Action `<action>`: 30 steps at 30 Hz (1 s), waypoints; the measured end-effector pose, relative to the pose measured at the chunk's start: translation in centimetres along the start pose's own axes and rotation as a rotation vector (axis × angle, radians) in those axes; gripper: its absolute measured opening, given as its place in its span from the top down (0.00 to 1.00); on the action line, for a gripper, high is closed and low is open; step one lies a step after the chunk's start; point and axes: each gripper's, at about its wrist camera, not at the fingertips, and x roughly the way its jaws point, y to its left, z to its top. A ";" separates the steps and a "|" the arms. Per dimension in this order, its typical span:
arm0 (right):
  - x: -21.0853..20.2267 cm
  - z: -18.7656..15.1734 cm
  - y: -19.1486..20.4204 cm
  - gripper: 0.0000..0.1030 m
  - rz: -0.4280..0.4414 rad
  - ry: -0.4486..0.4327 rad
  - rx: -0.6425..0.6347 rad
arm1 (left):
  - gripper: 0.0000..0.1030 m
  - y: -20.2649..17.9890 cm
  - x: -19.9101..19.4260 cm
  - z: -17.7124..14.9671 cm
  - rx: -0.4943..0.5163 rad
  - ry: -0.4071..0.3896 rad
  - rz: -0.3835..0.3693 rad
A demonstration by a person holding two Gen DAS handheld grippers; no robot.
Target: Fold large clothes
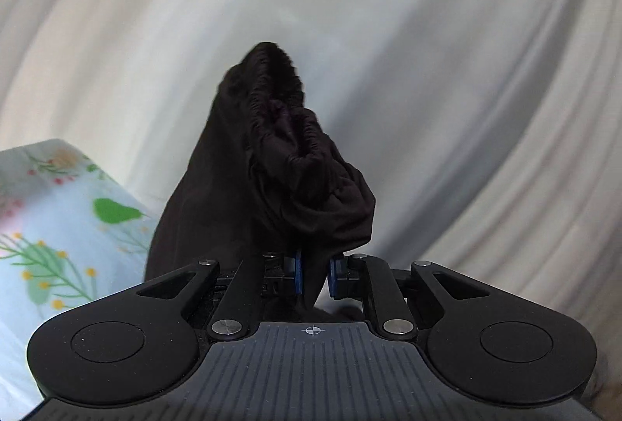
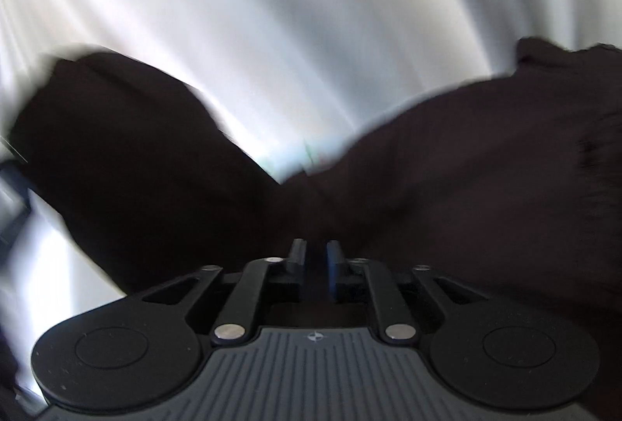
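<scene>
One black garment [image 1: 268, 164] pinched in both tongs: left [image 1: 315, 275], right [image 2: 314, 265].

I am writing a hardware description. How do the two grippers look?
Both the left gripper and right gripper are matte black, with two round discs, silver pivot screws, a grey ribbed plate bearing a small crosshair mark, and blue-padded jaws.

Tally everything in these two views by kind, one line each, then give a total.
Black garment: 1
Floral sheet: 1
White curtain: 1
Grippers: 2, the left gripper and the right gripper, each shut on the garment
Total: 5
</scene>
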 end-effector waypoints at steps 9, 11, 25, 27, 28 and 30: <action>-10.3 1.5 -7.8 0.16 0.019 -0.145 0.255 | 0.85 -7.9 10.3 -12.4 0.231 0.340 0.035; -9.6 0.6 -9.7 0.20 0.001 -0.086 0.318 | 0.85 -7.9 11.3 -14.2 0.229 0.394 0.060; -3.5 0.5 -9.3 0.44 0.060 0.045 0.415 | 0.26 -5.8 7.0 -14.8 0.178 0.426 0.129; -2.8 0.4 -8.4 0.75 -0.014 0.075 0.358 | 0.26 -5.0 5.6 -14.9 0.187 0.412 0.173; -2.8 0.6 -7.7 0.77 -0.044 0.076 0.317 | 0.26 -4.5 5.3 -14.9 0.192 0.405 0.218; -4.2 1.4 -5.3 0.79 -0.082 0.023 0.191 | 0.29 -3.4 5.4 -14.8 0.174 0.404 0.278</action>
